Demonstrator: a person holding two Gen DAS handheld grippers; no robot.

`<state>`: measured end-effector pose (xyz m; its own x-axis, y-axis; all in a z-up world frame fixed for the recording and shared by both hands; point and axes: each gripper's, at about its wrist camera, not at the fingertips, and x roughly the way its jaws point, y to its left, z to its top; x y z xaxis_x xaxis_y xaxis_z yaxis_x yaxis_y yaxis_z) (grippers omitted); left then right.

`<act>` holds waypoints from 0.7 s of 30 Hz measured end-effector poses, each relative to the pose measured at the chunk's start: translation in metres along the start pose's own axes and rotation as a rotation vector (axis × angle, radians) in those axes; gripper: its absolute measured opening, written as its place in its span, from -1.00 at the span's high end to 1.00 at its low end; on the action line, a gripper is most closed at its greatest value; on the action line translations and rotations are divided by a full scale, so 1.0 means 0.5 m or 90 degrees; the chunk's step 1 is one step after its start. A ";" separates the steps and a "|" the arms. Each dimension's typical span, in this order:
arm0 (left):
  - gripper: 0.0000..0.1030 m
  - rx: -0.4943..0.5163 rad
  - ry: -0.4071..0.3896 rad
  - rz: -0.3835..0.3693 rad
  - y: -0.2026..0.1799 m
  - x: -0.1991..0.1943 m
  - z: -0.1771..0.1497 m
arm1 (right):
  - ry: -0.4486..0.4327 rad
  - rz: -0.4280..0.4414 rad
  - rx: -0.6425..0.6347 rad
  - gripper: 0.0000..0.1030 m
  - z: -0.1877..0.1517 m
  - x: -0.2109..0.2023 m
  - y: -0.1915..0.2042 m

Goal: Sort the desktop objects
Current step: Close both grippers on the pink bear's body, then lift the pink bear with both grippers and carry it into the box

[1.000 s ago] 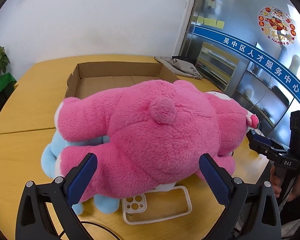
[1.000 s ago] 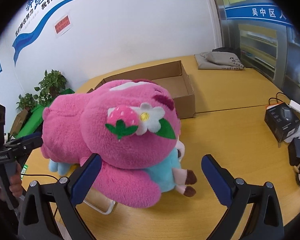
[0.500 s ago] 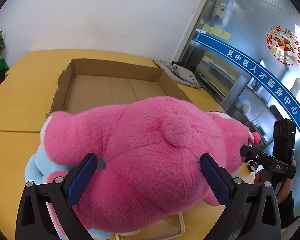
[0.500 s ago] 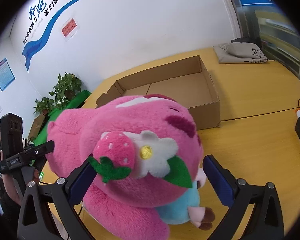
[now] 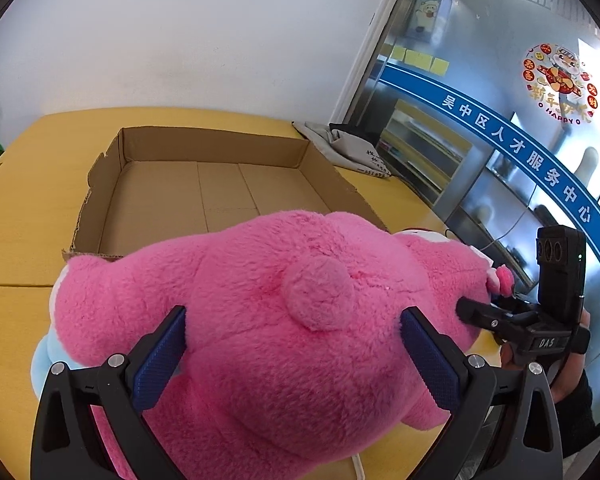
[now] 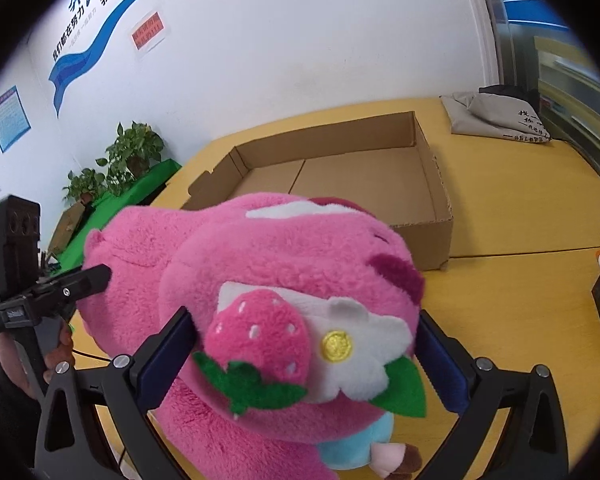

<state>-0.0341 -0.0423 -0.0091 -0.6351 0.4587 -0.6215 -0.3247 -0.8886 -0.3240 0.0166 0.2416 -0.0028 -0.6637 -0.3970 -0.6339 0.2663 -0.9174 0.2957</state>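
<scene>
Pink plush (image 5: 284, 320) fills the lower centre of both views, gripped from both ends. Left wrist view: its back and round tail sit mid-frame, between the left gripper (image 5: 292, 350) fingers. Those blue pads (image 5: 160, 356) press into the fur on both sides, jaws wide but closed onto the body.

Right wrist view: plush head faces the camera, strawberry and white flower on it at lower centre. Right gripper (image 6: 304, 354) is likewise clamped on the head, pads (image 6: 440, 364) sunk into the fur left and right, jaws wide.

Each gripper shows in the other's view: right one at the right edge of the left wrist view, tip at the plush head; left one at the left edge of the right wrist view, tip against the plush body, a hand (image 6: 58, 354) on its handle.

Blue plush (image 6: 356, 446) is under the pink one, peeking out at bottom centre of the right view and lower left of the left view. Cannot tell whether the pink plush is lifted off it.

Box (image 5: 204, 148), open and shallow, is just behind the plush at upper centre on the yellow table (image 6: 520, 280). Grey bag (image 6: 496, 118) lies on the table at upper right, past the box. Plants (image 6: 120, 164) at middle left by the wall.
</scene>
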 end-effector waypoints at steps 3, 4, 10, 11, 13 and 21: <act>-0.82 0.010 0.010 0.033 -0.014 0.003 -0.008 | 0.004 -0.004 0.002 -0.81 -0.008 0.011 0.009; -0.74 0.011 0.010 0.041 -0.017 0.002 -0.010 | 0.005 -0.005 0.002 -0.77 -0.010 0.015 0.012; -0.20 0.021 -0.047 0.050 -0.042 -0.052 -0.015 | -0.035 -0.023 -0.009 -0.31 -0.022 -0.010 0.046; -0.15 0.025 -0.057 0.051 -0.047 -0.064 -0.011 | -0.051 -0.024 -0.010 -0.25 -0.020 -0.026 0.051; -0.12 0.033 -0.078 0.055 -0.055 -0.083 0.004 | -0.086 -0.024 -0.022 -0.21 -0.003 -0.052 0.065; -0.09 0.106 -0.164 0.090 -0.063 -0.104 0.172 | -0.188 -0.005 -0.073 -0.19 0.147 -0.079 0.095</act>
<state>-0.0512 -0.0387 0.0949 -0.8313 0.3342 -0.4441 -0.3179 -0.9413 -0.1133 0.0042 0.2156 0.0890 -0.8355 -0.3803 -0.3966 0.3264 -0.9242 0.1985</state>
